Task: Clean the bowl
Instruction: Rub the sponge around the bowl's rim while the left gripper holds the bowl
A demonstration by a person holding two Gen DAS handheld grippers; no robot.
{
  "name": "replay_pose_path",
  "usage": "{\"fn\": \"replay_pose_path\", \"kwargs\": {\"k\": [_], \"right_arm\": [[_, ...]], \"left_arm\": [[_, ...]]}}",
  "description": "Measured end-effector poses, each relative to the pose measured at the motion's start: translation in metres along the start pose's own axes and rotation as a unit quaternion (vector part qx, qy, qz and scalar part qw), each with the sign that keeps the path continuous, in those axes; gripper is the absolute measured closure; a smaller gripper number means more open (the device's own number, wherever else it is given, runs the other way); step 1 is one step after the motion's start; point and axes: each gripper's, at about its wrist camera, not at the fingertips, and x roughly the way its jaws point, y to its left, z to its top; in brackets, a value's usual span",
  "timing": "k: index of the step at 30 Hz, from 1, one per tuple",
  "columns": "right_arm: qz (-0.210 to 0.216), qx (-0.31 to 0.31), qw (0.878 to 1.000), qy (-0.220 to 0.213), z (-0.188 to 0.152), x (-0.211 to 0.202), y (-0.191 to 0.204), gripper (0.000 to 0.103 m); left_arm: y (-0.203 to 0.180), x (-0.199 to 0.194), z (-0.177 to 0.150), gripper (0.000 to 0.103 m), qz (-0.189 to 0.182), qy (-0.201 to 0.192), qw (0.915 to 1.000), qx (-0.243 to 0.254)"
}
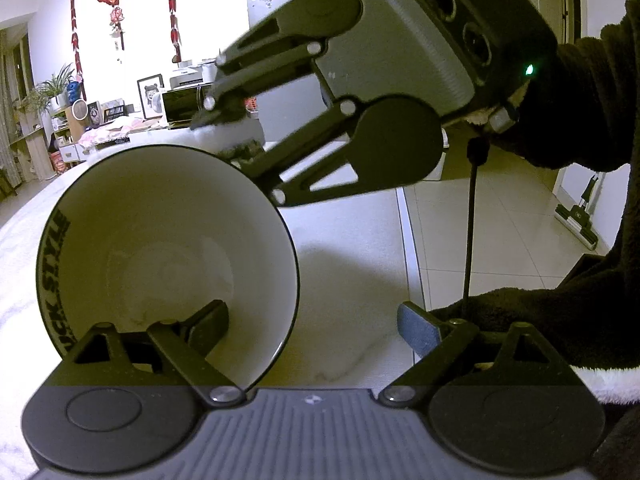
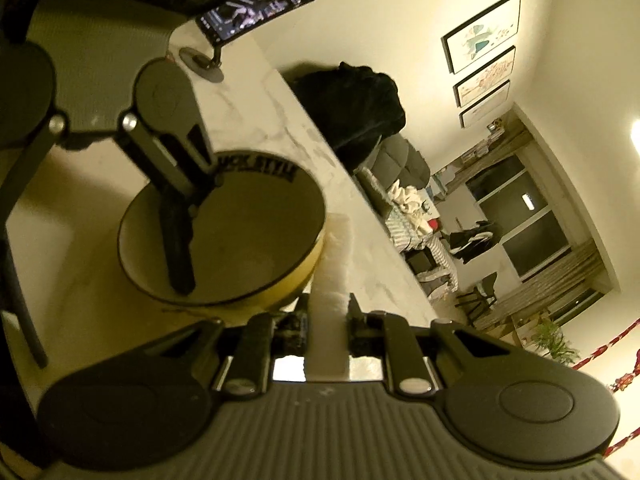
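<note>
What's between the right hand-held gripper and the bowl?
A white cloth, clamped in the right hand-held gripper, reaches forward beside the bowl's yellow outer wall. The right wrist view shows it.

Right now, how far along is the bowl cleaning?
Done: the left gripper is open, one finger hooked inside the bowl, tilting it on the table. In hand: the right gripper is shut on a white cloth, beside the rim, outside the bowl. Left: wiping the inside, not yet begun.
</note>
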Motion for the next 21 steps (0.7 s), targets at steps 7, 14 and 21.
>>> {"fn": "replay_pose_path", "kwargs": {"k": [7,14,21], "right_arm": [[0.017,0.005,1.0,0.011,-0.007,0.0,0.013,0.085],[0.022,0.006,1.0,0.013,-0.006,0.002,0.016,0.084],[0.023,0.009,1.0,0.009,-0.002,0.008,0.017,0.084]], "left_arm": [[0.0,0.001,0.0,0.011,0.0,0.0,1.0,0.0],[0.005,0.0,-0.001,0.015,-0.001,-0.002,1.0,0.005],[0.021,-0.012,-0.007,0.065,0.045,-0.004,0.999,0.0]]}}
